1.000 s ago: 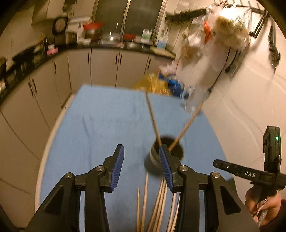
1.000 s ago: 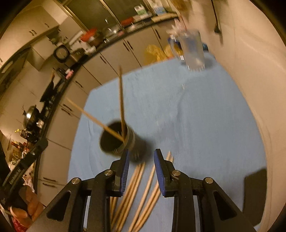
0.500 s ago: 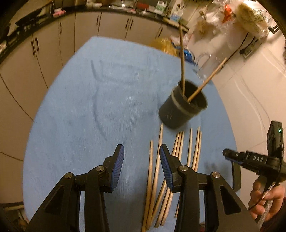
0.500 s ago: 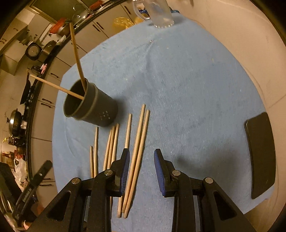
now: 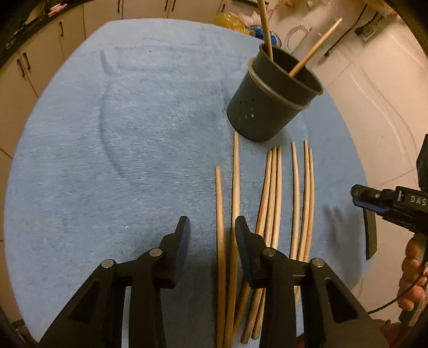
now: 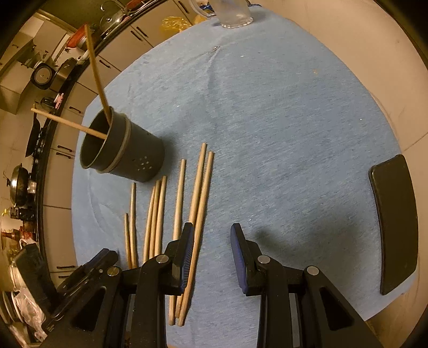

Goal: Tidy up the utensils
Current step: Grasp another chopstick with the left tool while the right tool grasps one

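Observation:
A dark grey utensil holder point(image 5: 270, 99) point(image 6: 125, 150) stands on the blue cloth with two wooden chopsticks point(image 5: 313, 50) point(image 6: 96, 69) leaning in it. Several more chopsticks point(image 5: 270, 192) point(image 6: 198, 198) lie side by side on the cloth in front of it. My left gripper point(image 5: 212, 233) is open and empty, low over the near ends of the two leftmost chopsticks. My right gripper point(image 6: 212, 235) is open and empty, just right of the rightmost pair; its left finger overlaps them.
The blue cloth point(image 5: 120, 133) point(image 6: 281, 120) covers a round table. A black phone point(image 6: 396, 222) lies near the right edge. A clear glass jug point(image 6: 232, 13) stands at the far side. Kitchen cabinets point(image 5: 34, 53) and a white wall point(image 5: 374, 80) surround the table.
Both grippers have pulled back from the holder and dropped lower toward the near ends of the loose chopsticks. Both stay open and empty.

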`<state>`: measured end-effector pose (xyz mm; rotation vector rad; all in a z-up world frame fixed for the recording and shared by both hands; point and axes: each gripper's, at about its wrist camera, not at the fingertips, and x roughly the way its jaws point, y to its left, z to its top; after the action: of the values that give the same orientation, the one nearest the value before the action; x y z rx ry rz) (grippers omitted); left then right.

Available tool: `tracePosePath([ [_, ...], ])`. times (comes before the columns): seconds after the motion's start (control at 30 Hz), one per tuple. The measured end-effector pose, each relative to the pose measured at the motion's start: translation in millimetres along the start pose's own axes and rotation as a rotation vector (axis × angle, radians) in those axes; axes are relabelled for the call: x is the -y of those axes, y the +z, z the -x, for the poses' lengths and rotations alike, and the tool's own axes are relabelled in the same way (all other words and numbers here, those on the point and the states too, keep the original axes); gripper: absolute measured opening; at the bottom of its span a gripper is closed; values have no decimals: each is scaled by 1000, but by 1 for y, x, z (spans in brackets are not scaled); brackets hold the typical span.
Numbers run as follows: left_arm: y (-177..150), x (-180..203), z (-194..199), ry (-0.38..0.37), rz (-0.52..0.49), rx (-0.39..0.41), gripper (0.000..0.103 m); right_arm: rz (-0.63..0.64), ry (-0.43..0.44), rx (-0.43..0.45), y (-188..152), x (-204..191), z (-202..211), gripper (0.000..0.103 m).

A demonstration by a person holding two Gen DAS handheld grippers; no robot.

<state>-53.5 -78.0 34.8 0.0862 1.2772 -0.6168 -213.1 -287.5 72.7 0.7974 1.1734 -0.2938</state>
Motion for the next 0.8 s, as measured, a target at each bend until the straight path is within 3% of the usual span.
tracePosePath([
  [0.53,12,4,-25,43,-16,-10,9,6,2,-56,20,5,-17,30],
  [0.8,9,1,-21,115,-32,2,8,6,-11,-77,39,-5,-41,30],
])
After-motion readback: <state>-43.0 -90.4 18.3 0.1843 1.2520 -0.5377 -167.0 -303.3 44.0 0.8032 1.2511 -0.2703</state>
